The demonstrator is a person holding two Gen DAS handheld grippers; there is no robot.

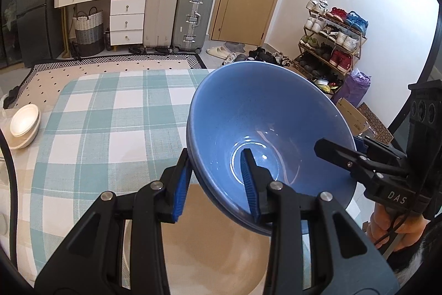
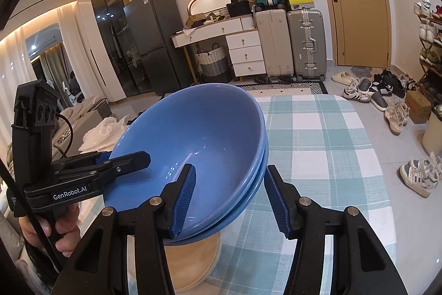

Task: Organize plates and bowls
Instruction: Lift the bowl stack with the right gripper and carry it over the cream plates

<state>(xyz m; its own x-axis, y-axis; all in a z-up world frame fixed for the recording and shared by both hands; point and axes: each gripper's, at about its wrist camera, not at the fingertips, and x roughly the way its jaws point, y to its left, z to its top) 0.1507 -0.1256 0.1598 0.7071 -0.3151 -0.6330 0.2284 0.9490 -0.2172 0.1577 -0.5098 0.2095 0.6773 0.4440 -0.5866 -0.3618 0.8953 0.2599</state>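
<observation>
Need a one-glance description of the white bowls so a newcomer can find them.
Start at the checked table and go to its far left edge in the left wrist view. The white bowls sit there nested, alone, well apart from the blue bowls both grippers hold.

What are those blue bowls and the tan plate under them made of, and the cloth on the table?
The blue bowls look like glazed ceramic: glossy, with sharp light reflections inside and faint speckles. The tan plate below looks like matte stoneware or maybe wood; it shows no shine, so I can't be sure. The tablecloth seems to be woven fabric, with a visible checked weave.
</observation>
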